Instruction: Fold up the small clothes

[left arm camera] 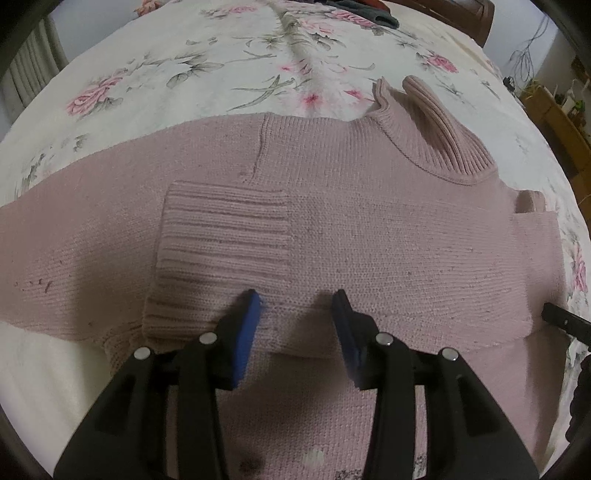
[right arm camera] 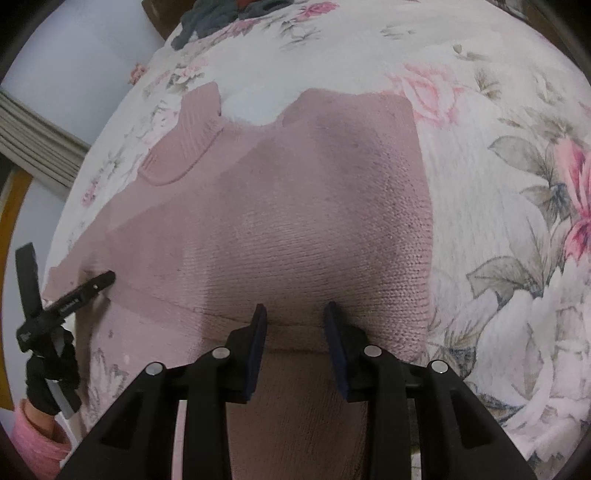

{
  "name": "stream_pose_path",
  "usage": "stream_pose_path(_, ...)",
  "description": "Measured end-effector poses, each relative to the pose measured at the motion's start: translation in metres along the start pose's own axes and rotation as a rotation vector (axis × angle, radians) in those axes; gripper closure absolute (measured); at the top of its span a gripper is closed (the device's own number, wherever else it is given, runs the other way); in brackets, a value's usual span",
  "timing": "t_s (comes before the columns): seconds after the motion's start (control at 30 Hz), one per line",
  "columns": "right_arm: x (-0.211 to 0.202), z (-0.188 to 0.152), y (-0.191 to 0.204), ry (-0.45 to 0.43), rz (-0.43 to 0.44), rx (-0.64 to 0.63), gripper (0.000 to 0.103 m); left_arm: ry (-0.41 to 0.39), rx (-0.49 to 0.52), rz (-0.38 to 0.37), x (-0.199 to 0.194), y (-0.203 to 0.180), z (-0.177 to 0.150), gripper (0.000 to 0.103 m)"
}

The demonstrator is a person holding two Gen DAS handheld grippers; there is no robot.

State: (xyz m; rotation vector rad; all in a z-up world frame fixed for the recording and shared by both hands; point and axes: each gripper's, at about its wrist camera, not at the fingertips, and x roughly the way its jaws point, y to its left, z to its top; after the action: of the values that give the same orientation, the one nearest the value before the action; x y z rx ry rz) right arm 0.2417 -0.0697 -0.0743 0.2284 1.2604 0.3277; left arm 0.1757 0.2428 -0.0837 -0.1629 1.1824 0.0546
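Observation:
A pink knitted sweater (left arm camera: pixel 369 229) lies flat on a floral bedspread (left arm camera: pixel 221 62). Its ribbed collar (left arm camera: pixel 439 129) points to the far side. One sleeve is folded across the body, with its ribbed cuff (left arm camera: pixel 221 240) on top. My left gripper (left arm camera: pixel 297 302) is open, its blue pads just above the near edge of that folded sleeve. In the right wrist view the same sweater (right arm camera: pixel 295 206) fills the middle. My right gripper (right arm camera: pixel 295 314) is open over a folded edge, with nothing between its fingers. The left gripper (right arm camera: pixel 74 295) shows at the left there.
A heap of dark clothes (right arm camera: pixel 214 18) lies at the far end of the bed. Wooden furniture (left arm camera: pixel 554 118) stands to the right of the bed. A pink sleeve of the person (right arm camera: pixel 37 439) shows at the lower left of the right wrist view.

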Motion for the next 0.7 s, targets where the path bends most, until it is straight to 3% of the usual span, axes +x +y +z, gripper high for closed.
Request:
stream_pose_path(0.1, -0.013, 0.003, 0.014, -0.002, -0.021, -0.002, 0.066, -0.012, -0.048, -0.039, -0.014, 0.01, 0.003, 0.062)
stream_pose_path(0.2, -0.038, 0.001, 0.03, -0.058, 0.035, -0.029, 0.058, -0.066, -0.102, -0.047, -0.038, 0.037, 0.0, 0.058)
stream_pose_path(0.33, -0.044, -0.011, 0.05, -0.048, 0.074, -0.07, 0.056, -0.109, -0.198, 0.025, -0.066, 0.101, -0.016, 0.051)
stream_pose_path(0.47, -0.033, -0.022, 0.069, -0.023, 0.103, -0.102, 0.055, -0.138, -0.308, 0.146, -0.088, 0.177, -0.038, 0.045)
stream_pose_path(0.6, -0.015, -0.026, 0.086, -0.006, 0.096, -0.118, 0.055, -0.162, -0.474, 0.255, -0.105, 0.264, -0.055, 0.04)
stream_pose_path(0.7, -0.007, -0.026, 0.089, 0.003, 0.082, -0.118, 0.055, -0.198, -0.593, 0.257, -0.11, 0.316, -0.061, 0.04)
